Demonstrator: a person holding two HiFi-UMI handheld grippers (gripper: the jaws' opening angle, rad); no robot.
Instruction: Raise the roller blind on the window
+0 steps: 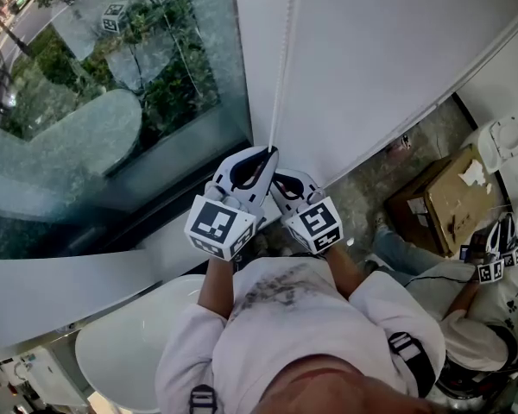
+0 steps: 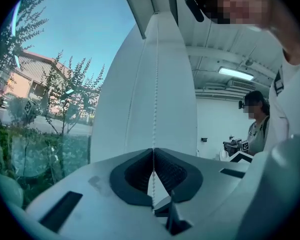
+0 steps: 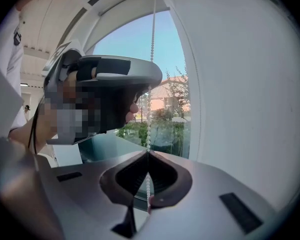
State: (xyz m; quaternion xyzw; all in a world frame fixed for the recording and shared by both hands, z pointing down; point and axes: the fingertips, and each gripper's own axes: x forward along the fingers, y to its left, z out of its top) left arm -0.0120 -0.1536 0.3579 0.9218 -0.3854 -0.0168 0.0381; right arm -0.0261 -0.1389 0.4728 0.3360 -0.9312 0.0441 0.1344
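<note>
The white roller blind (image 1: 388,50) hangs over the right part of the window (image 1: 86,102). Its white bead chain (image 1: 283,50) runs down along the blind's left edge to both grippers. My left gripper (image 1: 266,153) is shut on the chain, jaw tips pressed together around the beads (image 2: 154,94). Just beneath and to its right, my right gripper (image 1: 279,178) is also shut on a strand of the chain (image 3: 151,59). In the left gripper view the blind (image 2: 135,99) fills the middle. The right gripper view shows the left gripper's body (image 3: 112,81) close above.
Window glass with trees and a building outside lies left. A cardboard box (image 1: 445,201) sits on the floor at right, beside another person (image 1: 466,317) who holds grippers. A white rounded surface (image 1: 125,343) is below left. That person (image 2: 257,126) stands out in the left gripper view.
</note>
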